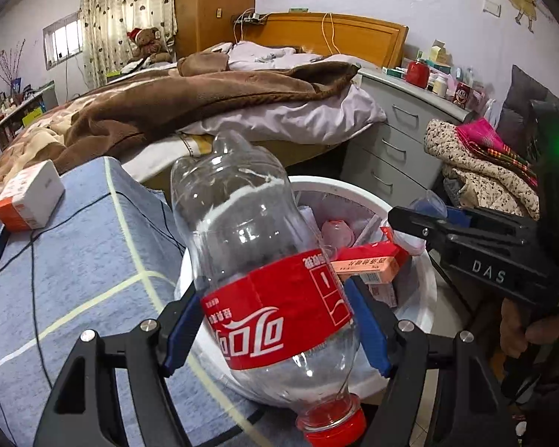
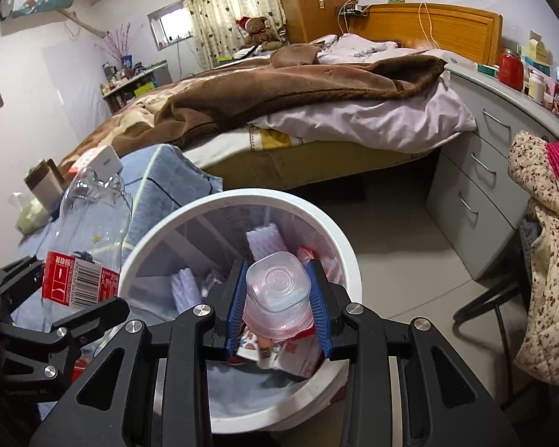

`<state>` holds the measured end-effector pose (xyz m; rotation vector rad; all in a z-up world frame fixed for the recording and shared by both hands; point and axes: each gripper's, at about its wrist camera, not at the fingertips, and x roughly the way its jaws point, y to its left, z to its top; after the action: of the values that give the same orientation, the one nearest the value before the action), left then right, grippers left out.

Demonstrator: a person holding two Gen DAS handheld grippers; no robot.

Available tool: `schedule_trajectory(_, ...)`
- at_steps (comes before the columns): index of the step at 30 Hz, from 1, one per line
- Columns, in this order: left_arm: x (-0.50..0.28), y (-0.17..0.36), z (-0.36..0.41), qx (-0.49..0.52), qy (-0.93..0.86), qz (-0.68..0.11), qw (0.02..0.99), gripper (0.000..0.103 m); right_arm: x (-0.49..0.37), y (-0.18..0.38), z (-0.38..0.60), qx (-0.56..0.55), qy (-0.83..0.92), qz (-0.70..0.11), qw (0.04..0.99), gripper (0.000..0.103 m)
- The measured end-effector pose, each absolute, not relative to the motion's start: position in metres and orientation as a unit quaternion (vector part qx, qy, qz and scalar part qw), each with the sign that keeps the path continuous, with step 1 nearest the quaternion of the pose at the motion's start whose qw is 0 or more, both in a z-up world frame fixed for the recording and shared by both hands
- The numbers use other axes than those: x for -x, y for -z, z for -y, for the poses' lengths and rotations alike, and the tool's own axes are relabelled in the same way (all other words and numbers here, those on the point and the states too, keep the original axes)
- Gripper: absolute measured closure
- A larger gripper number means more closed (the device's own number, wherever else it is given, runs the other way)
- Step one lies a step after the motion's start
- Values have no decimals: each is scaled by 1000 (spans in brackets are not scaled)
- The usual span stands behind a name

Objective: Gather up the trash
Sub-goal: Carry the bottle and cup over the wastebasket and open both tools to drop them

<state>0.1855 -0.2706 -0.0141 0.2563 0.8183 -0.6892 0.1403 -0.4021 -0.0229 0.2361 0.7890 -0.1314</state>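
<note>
My left gripper (image 1: 275,331) is shut on an empty clear cola bottle (image 1: 264,260) with a red label, cap end toward the camera, held beside the rim of the white trash bin (image 1: 421,290). The bottle also shows in the right wrist view (image 2: 89,246). My right gripper (image 2: 277,305) is shut on a clear plastic cup (image 2: 277,290), held upside down over the open bin (image 2: 160,238). The bin holds a liner, boxes and paper scraps. The right gripper shows in the left wrist view (image 1: 413,219) above the bin's far side.
A low table with a blue cloth (image 1: 85,260) stands left of the bin, bearing a white and orange box (image 1: 29,197) and black cables. Behind are the bed (image 2: 316,104), a grey drawer unit (image 2: 477,171) and a chair with piled cloths (image 2: 548,260).
</note>
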Motion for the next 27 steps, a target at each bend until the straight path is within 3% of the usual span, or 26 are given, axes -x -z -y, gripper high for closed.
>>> schedule_trajectory(9,-194,25,276,-112,325,-410,845,25,-150,34,405,-108,61,-401,908,69)
schedule_trajectory(11,-194,24,272,-109,324,-404,848,20,-149,34,407,-118,60,-399,907,58)
schedule_trajectory(12,-195,22,270,-105,320,-403,851,20,-148,33,408,-124,60,-397,908,40)
schedule_trajectory(13,-197,21,268,-99,320,-405,851,19,-148,32,409,-127,60,-394,908,31)
schedule_trajectory(27,-187,4,246,-76,304,-390,866,19,-137,21,399,-134,57,-377,915,31)
